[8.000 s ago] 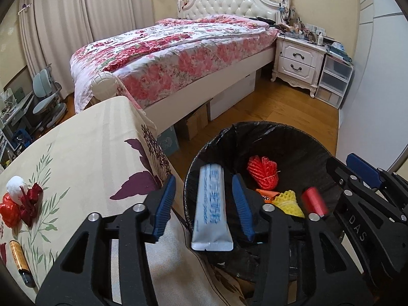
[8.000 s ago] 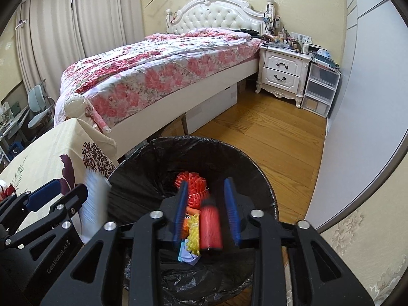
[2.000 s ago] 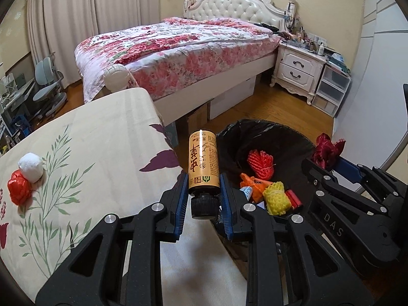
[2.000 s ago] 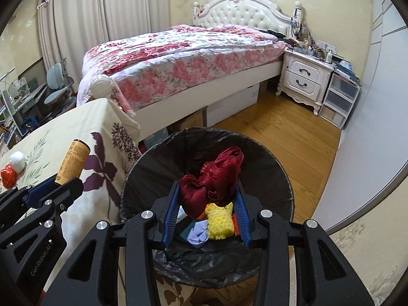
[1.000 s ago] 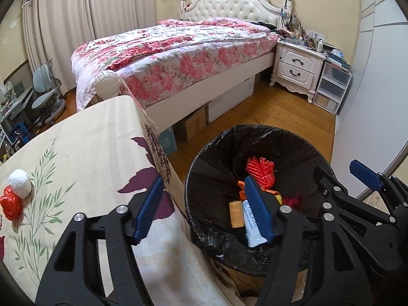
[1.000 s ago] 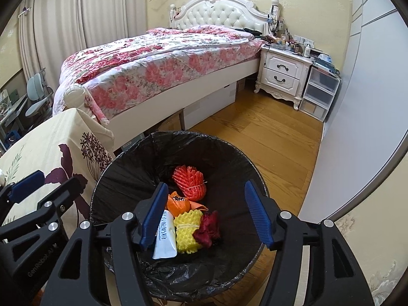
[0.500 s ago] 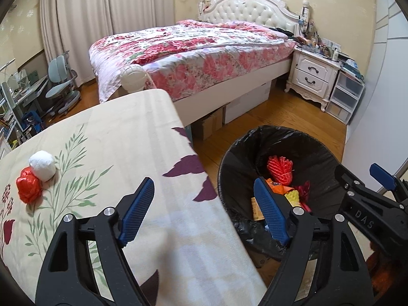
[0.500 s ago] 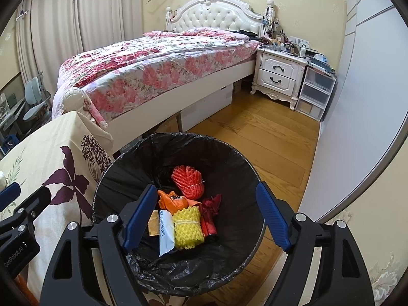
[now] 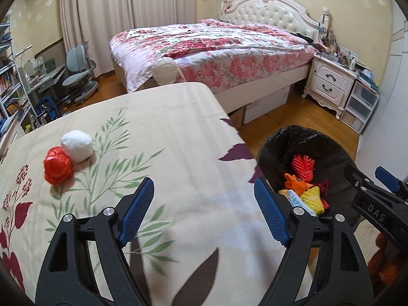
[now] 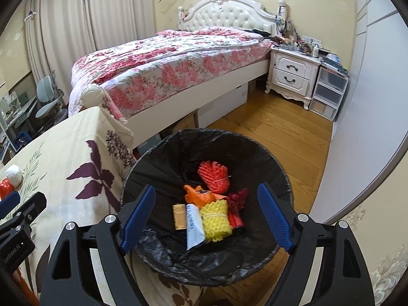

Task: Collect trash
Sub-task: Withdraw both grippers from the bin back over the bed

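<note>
A black-lined trash bin [image 10: 158,158] stands on the floor beside the cloth-covered table [image 9: 165,140]. In it lie a red foam net [image 10: 213,176], an orange wrapper [image 10: 199,196], a yellow foam net [image 10: 216,220], a white tube [image 10: 193,227], a brown bottle [image 10: 179,216] and a dark red rag [image 10: 237,199]. A white ball [image 9: 76,146] and a red crumpled bag [image 9: 57,165] lie on the table's left side. My left gripper [image 9: 204,210] is open and empty above the table. My right gripper [image 10: 205,219] is open and empty over the bin [image 9: 303,140].
A bed [image 9: 216,51] with a floral quilt stands beyond the table. A white nightstand [image 10: 293,74] and plastic drawers [image 10: 329,91] stand at the back right by a grey wall. A desk and chair [image 9: 76,76] are at far left. Wooden floor [image 10: 280,137] lies around the bin.
My left gripper has swung left from the bin to above the table, still open; 2 s ago it held the brown bottle. My right gripper has stayed open over the bin, having dropped the dark red rag.
</note>
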